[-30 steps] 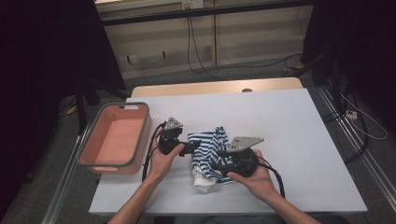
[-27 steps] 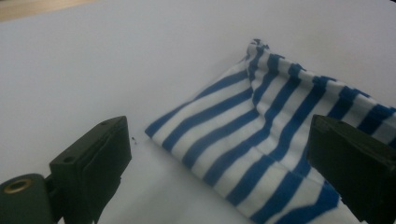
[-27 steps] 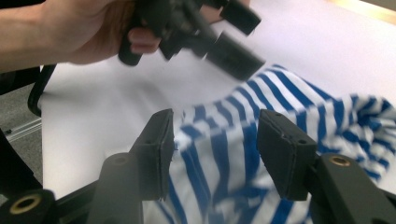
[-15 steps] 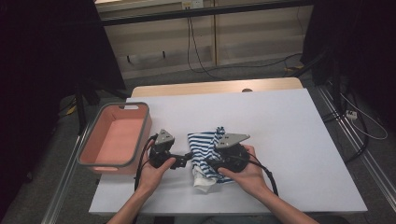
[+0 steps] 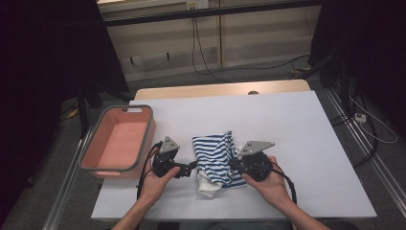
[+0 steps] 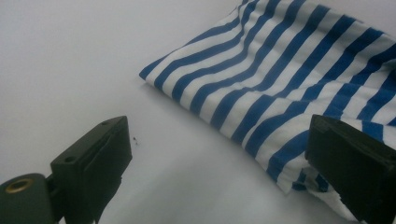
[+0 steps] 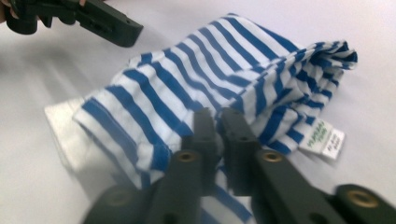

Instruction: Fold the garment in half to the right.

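The striped garment (image 5: 216, 157), blue and white, lies crumpled on the white table (image 5: 297, 124) between the two grippers. Against the earlier high view, both hands have drawn in toward the near edge of the table and lower onto the cloth; the left one has slid away from the pink tub (image 5: 117, 139), which stands where it stood.

The right gripper (image 7: 218, 135) has just been closing. Its jaws now stand nearly together, with a fold of the near edge of the striped cloth pinched between the pads, so it grips the garment. Just to the right of those fingers lies the white care label (image 7: 326, 140), and beyond their tips the bunched collar end of the garment rises.

The left gripper (image 6: 224, 163) has its jaws spread wide. One finger (image 6: 93, 158) rests over bare table; the other finger (image 6: 355, 163) sits over the garment's striped edge. The cloth's corner lies ahead of the gap, and nothing is clamped.

In the right gripper view the left gripper's black jaw shows at the upper left, beside the far side of the cloth.
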